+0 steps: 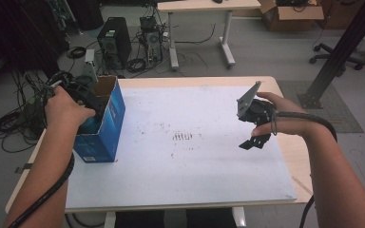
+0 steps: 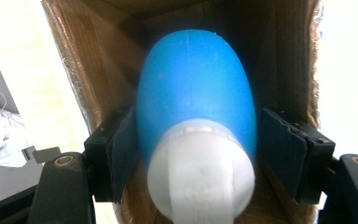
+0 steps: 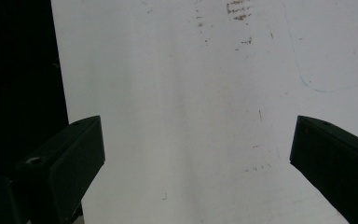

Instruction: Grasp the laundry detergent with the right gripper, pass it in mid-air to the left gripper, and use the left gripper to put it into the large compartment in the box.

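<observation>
An open-topped blue cardboard box [image 1: 103, 130] stands at the left edge of the table. My left gripper [image 2: 198, 140] reaches down into it, the hand above its opening. Between its jaws lies a blue egg-shaped thing with a white cap [image 2: 196, 88], against the box's brown inner wall [image 2: 98, 60]. The pads stand close beside the blue body, with a thin gap at the right pad [image 2: 284, 149], so the gripper is open. My right gripper [image 1: 253, 141] hovers above the right part of the white sheet [image 3: 191, 93], jaws wide open with nothing between them.
The white sheet [image 1: 195, 166] covers most of the wooden table [image 1: 294, 161] and bears faint brown marks in the middle. Beyond the table are a computer tower [image 1: 114, 40], floor cables, another desk [image 1: 204, 7], a cardboard box [image 1: 290, 14] and a black post [image 1: 342, 52].
</observation>
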`<state>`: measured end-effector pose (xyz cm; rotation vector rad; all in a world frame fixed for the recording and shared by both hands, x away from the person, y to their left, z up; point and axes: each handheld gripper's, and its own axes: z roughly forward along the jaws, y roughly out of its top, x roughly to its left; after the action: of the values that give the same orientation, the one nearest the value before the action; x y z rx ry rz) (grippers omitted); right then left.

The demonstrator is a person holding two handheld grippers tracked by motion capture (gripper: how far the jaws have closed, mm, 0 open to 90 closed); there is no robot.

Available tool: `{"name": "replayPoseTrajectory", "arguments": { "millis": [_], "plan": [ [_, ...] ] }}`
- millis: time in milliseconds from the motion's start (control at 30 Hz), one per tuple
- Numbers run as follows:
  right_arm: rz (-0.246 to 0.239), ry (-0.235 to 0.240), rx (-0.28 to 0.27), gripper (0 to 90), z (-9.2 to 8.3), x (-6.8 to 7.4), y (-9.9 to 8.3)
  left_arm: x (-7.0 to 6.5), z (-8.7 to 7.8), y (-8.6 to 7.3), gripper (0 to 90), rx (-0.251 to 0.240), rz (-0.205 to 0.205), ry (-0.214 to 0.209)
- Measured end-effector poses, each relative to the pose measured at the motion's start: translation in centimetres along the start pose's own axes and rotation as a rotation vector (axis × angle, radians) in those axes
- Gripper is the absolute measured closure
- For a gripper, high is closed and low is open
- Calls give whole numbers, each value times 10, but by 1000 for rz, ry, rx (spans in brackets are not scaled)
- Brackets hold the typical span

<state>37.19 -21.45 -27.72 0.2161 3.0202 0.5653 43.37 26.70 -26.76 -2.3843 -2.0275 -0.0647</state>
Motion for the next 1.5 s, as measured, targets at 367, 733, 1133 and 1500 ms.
{"name": "replayPoseTrajectory", "arguments": {
  "millis": [367,733,1133,1500],
  "plan": [
    [-9,-6,-5,30,-3,1,2,-1,-16,-5,253,-21,-5,9],
    [-5,-9,-5,30,-3,2,1,-16,-36,-9,241,-67,45,10],
    [2,-16,-10,30,-7,4,-4,-26,-58,-12,188,-109,86,14],
    [10,-21,-14,30,-9,5,-9,-50,-76,-15,107,-124,176,58]
  ]
}}
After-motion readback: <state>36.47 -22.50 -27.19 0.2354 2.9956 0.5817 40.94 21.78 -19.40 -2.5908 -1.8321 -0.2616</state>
